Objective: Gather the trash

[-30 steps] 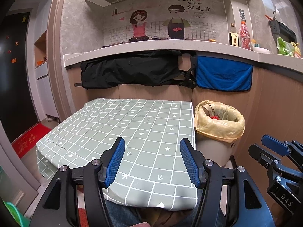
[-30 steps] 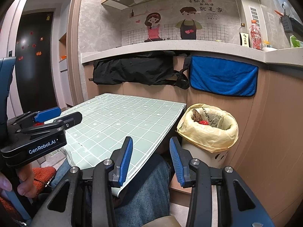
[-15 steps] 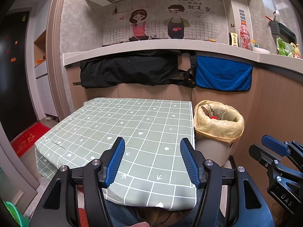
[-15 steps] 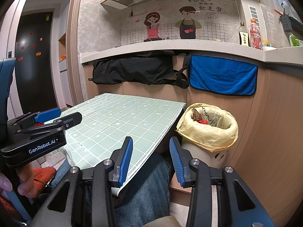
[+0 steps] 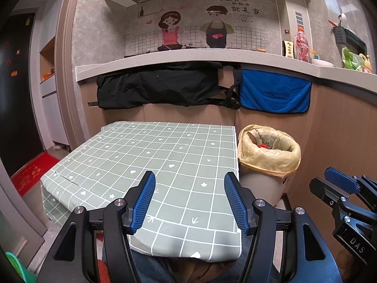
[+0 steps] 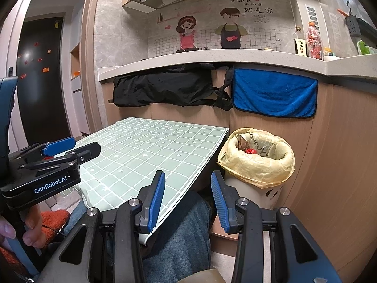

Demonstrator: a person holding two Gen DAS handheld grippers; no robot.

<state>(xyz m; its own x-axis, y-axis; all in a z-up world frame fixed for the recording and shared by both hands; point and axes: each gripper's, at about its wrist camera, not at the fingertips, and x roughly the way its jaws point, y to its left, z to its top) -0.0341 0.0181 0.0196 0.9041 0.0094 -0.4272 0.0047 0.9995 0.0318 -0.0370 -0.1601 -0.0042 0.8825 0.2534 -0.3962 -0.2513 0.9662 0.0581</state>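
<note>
The left gripper (image 5: pixel 189 199) gapes wide and empty above the green checked tablecloth (image 5: pixel 150 155); the right gripper (image 6: pixel 187 200) also gapes, empty; ahead-right of both stands the yellow-bagged grey trash bin (image 6: pixel 256 165), holding rubbish.

Low table (image 5: pixel 146 155), green grid-pattern cloth (image 5: pixel 188 231) draped over it; bin (image 5: pixel 264 186) on floor beside.

Both wrist views low, near table (image 5: pixel 165 155) edge, facing counter (image 5: pixel 212 56); share bin (image 6: pixel 256 165).

No visible change: left gripper (image 5: pixel 189 199) and right gripper (image 6: pixel 186 199) as before.
</note>
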